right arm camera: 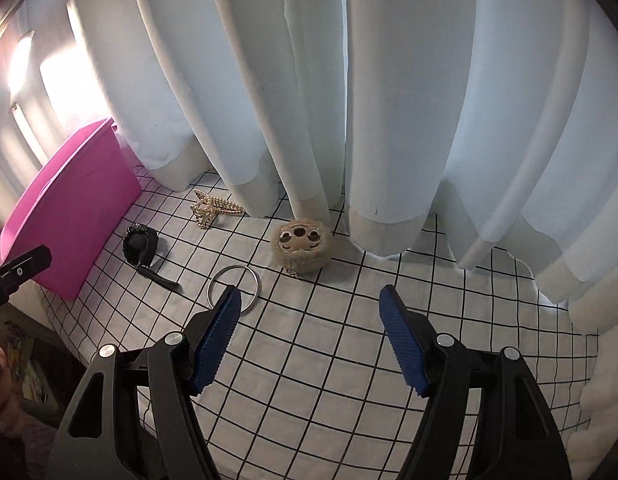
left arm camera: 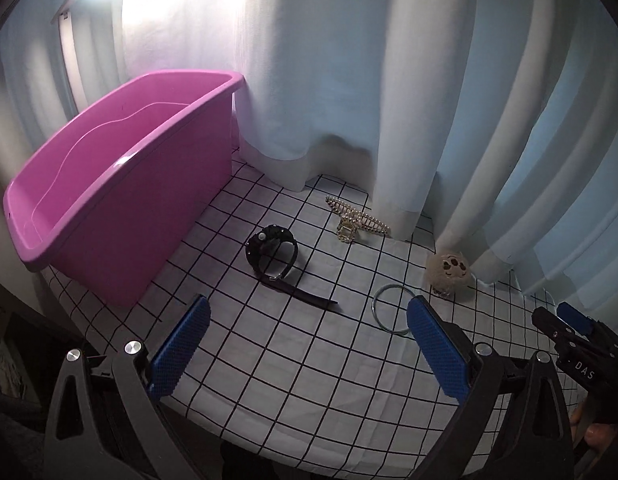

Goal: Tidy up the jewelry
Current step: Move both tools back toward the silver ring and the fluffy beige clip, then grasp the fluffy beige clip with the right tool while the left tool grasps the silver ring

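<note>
A black wristwatch (left arm camera: 275, 258) lies on the checked cloth (left arm camera: 289, 360) beside a pink bin (left arm camera: 109, 184). A gold claw clip (left arm camera: 355, 220) lies near the curtain. A silver bangle (left arm camera: 393, 309) and a fluffy beige clip with a face (left arm camera: 449, 270) lie to the right. My left gripper (left arm camera: 309, 320) is open and empty, hovering short of the watch. My right gripper (right arm camera: 311, 300) is open and empty, just short of the bangle (right arm camera: 235, 286) and fluffy clip (right arm camera: 303, 246). The watch (right arm camera: 143, 246) and claw clip (right arm camera: 213, 206) lie further left.
White curtains (left arm camera: 349, 80) hang along the back and rest on the cloth. The pink bin (right arm camera: 69, 208) stands at the left, its visible inside bare. The cloth's front edge (left arm camera: 213, 424) drops off near the grippers. The right gripper shows at the left view's edge (left arm camera: 577, 340).
</note>
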Motion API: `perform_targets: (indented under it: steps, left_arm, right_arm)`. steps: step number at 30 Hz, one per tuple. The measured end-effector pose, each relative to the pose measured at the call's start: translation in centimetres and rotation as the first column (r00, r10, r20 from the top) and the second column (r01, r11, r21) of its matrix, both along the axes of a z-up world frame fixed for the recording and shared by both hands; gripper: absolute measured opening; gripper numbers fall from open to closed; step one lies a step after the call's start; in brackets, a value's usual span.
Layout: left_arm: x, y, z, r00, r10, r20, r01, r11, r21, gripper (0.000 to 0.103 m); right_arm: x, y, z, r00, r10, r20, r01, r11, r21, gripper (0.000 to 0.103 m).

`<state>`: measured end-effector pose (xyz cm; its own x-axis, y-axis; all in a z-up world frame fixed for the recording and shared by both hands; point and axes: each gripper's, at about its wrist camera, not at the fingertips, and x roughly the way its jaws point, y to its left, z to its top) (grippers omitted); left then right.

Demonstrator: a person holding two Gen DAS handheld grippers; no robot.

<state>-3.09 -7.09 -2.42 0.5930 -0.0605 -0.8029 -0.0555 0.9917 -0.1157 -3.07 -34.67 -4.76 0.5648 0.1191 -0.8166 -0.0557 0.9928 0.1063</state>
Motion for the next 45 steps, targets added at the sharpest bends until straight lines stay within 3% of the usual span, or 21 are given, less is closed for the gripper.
perform_targets:
  steps: [7,13,23,35,45]
  left_arm:
    - [-0.7,-2.8,-5.0,0.990,0.124,-0.073,-0.125,0.992,-0.019,0.097]
    - [0.9,-5.4,-8.9,0.984,0.144,-0.101,-0.143,0.990,0.017,0.097]
    - [2.3,-6.9,-13.4,0.972,0.214,-0.099,-0.215,0.977,-0.002,0.097]
    - [3.7,-8.4,-15.4,0.973,0.202,-0.112,-0.202,0.979,0.013,0.097]
    - [4.7,-9.3,-15.9,0.974,0.189,-0.123,-0.190,0.982,0.002,0.097]
  right_arm:
    - [2.7,-1.0,-3.6,0.992,0.130,-0.002,-0.130,0.991,0.010,0.068]
    - [5.5,-1.3,-6.3,0.988,0.152,0.010,-0.152,0.988,0.037,0.068]
    - [8.3,-0.8,-9.3,0.972,0.234,0.031,-0.234,0.972,-0.010,0.068]
    - [10.6,1.0,-11.6,0.948,0.317,-0.009,-0.317,0.948,-0.018,0.068]
    - [12.4,1.3,-13.6,0.946,0.322,-0.035,-0.322,0.947,-0.005,0.068]
